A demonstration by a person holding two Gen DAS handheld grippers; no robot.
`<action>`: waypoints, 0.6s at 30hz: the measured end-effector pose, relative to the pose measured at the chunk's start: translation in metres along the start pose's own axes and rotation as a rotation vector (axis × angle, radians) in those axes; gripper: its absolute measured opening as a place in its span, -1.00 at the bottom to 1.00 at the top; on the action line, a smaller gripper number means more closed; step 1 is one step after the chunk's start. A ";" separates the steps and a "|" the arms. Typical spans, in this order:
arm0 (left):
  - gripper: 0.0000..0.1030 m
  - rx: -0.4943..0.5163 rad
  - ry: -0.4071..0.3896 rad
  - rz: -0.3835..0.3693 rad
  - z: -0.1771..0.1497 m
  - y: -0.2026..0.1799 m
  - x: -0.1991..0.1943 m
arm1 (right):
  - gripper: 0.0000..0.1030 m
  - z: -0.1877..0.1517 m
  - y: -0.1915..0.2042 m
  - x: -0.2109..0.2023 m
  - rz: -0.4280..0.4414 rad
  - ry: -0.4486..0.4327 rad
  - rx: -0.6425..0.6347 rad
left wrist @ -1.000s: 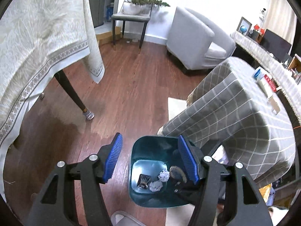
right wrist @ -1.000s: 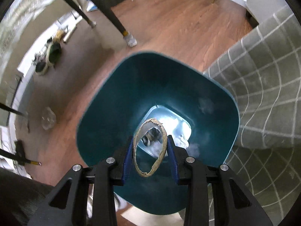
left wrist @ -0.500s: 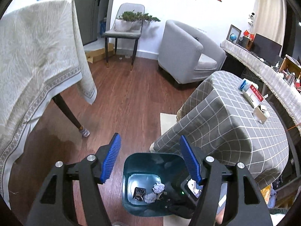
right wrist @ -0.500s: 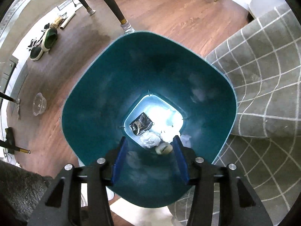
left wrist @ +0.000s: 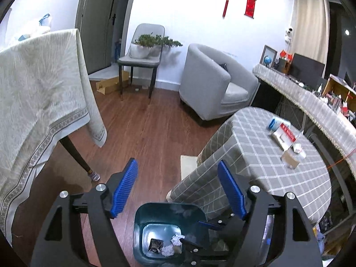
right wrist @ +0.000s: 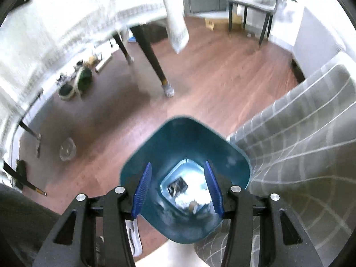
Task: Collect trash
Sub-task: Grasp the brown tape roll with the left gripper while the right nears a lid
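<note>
A teal trash bin [left wrist: 142,218] stands on the wood floor beside a grey checked table [left wrist: 267,155]. It also shows in the right wrist view [right wrist: 155,151]. Inside lie crumpled white paper [left wrist: 176,239], a dark wrapper [left wrist: 155,245] and a tan ring-shaped scrap [right wrist: 193,204]. My left gripper [left wrist: 178,191] is open and empty, raised above the bin. My right gripper [right wrist: 176,189] is open and empty, just above the bin's mouth; its fingers [left wrist: 209,225] show over the bin in the left wrist view.
A table with a cream cloth [left wrist: 40,102] stands to the left, its leg [left wrist: 77,158] near the bin. A grey armchair [left wrist: 213,89] and a chair with a plant [left wrist: 142,55] are at the back. A clear cup [right wrist: 67,150] and shoes [right wrist: 83,77] lie on the floor.
My right gripper opened and dropped the tan ring scrap into the bin, then lifted away. My left gripper rose and tilted up, staying open.
</note>
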State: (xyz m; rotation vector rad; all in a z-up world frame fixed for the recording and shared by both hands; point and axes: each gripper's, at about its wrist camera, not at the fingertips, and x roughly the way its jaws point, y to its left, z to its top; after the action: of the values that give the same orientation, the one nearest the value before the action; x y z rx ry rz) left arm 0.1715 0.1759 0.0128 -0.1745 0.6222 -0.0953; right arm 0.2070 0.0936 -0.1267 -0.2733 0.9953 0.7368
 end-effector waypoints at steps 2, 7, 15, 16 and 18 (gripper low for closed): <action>0.53 0.001 -0.019 0.002 0.004 -0.003 -0.003 | -0.03 0.005 -0.004 -0.013 0.000 -0.041 0.007; 0.58 0.007 -0.054 0.009 0.014 -0.011 -0.005 | 0.02 0.016 -0.023 -0.049 -0.015 -0.138 0.021; 0.73 0.036 -0.079 -0.018 0.022 -0.041 0.009 | 0.21 0.023 -0.061 -0.095 -0.088 -0.247 0.059; 0.74 0.041 -0.081 -0.023 0.023 -0.044 0.010 | 0.23 0.022 -0.068 -0.099 -0.092 -0.256 0.070; 0.80 0.053 -0.090 -0.034 0.024 -0.053 0.012 | 0.27 0.022 -0.084 -0.110 -0.108 -0.277 0.100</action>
State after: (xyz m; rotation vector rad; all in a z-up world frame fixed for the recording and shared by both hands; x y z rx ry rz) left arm 0.1940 0.1257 0.0352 -0.1371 0.5262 -0.1363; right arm 0.2415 -0.0039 -0.0329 -0.1326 0.7458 0.6055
